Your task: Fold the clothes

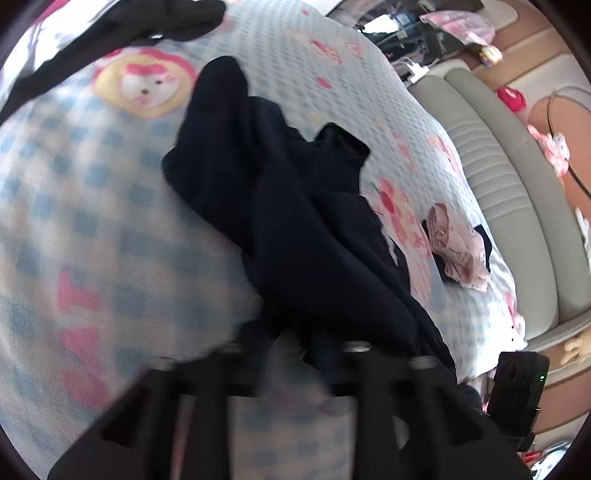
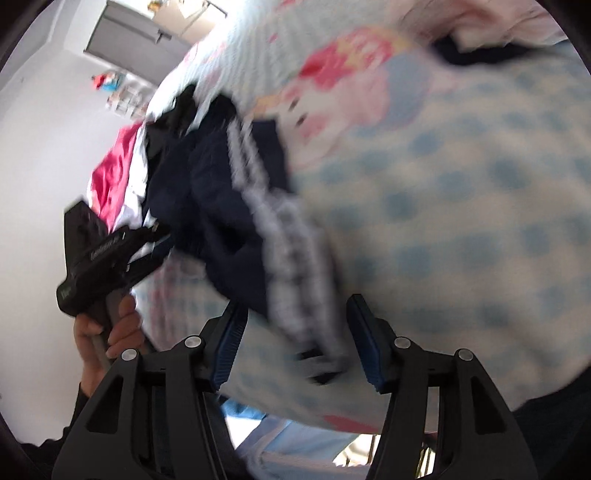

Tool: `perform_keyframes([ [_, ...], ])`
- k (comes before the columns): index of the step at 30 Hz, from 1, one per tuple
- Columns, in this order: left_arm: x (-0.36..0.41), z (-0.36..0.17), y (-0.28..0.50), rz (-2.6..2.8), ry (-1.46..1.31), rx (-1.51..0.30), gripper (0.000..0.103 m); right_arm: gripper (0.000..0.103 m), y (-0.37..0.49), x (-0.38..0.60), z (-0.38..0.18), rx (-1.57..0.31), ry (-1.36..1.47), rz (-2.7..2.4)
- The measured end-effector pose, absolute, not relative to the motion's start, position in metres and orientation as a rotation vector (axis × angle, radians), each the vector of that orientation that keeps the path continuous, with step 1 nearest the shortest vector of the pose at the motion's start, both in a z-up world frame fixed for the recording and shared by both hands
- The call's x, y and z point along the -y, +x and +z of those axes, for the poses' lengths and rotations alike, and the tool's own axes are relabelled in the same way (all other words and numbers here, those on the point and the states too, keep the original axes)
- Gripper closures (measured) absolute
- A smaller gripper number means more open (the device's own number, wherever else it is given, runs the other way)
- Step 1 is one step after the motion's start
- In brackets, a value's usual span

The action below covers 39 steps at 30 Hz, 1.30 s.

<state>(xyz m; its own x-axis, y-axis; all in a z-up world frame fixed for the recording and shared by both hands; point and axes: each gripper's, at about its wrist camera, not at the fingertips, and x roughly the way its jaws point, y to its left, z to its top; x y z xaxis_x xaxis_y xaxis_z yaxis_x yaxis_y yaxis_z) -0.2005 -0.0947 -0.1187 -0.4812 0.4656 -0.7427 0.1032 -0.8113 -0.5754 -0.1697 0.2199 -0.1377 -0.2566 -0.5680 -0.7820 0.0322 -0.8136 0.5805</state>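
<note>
A dark navy garment (image 1: 280, 206) lies crumpled on the blue-checked cartoon bedsheet (image 1: 92, 206). My left gripper (image 1: 295, 354) is blurred at the bottom of the left wrist view and is shut on the garment's near end. In the right wrist view the same navy garment (image 2: 221, 206) shows white side stripes (image 2: 291, 251), and its striped end lies between my right gripper's (image 2: 295, 343) blue pads (image 2: 229, 343), which stand wide apart. The left gripper (image 2: 110, 251), held by a hand, grips the garment's far side in the right wrist view.
A small pink and black garment (image 1: 458, 251) lies on the sheet to the right. More dark clothing (image 1: 129, 29) lies at the far left. A padded grey headboard (image 1: 509, 192) runs along the right. Red and white clothes (image 2: 114, 173) lie beyond the navy garment.
</note>
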Motion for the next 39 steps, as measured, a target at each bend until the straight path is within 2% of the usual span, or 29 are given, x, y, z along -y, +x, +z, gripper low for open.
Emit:
perform_keyframes([
  [2,0.098,-0.106,-0.195,2.401,-1.418,0.858,0.095,0.045,-0.170,-0.214,-0.134,0.623,1.593,-2.145],
  [10,0.155,-0.033,-0.124,2.561,-1.183,0.938,0.095,0.037,-0.159,-0.241,-0.116,0.796,1.479,-2.152],
  [20,0.183,-0.056,-0.070,2.588,-1.260,1.016,0.095,0.035,-0.151,-0.227,-0.139,0.851,1.554,-2.095],
  [31,0.178,-0.067,-0.070,2.562,-1.303,0.979,0.094,0.035,-0.145,-0.191,-0.155,0.807,1.562,-1.974],
  [32,0.176,-0.066,-0.071,2.566,-1.299,0.971,0.094,0.044,-0.145,-0.186,-0.159,0.768,1.583,-1.978],
  [33,0.175,-0.061,-0.070,2.570,-1.274,0.966,0.094,0.067,-0.145,-0.178,-0.159,0.684,1.605,-2.016],
  [36,0.173,-0.035,-0.069,2.575,-1.157,0.951,0.094,0.090,-0.145,-0.176,-0.140,0.579,1.549,-2.086],
  [39,0.170,0.002,-0.065,2.573,-1.018,0.922,0.094,0.092,-0.148,-0.191,-0.096,0.676,1.377,-2.088],
])
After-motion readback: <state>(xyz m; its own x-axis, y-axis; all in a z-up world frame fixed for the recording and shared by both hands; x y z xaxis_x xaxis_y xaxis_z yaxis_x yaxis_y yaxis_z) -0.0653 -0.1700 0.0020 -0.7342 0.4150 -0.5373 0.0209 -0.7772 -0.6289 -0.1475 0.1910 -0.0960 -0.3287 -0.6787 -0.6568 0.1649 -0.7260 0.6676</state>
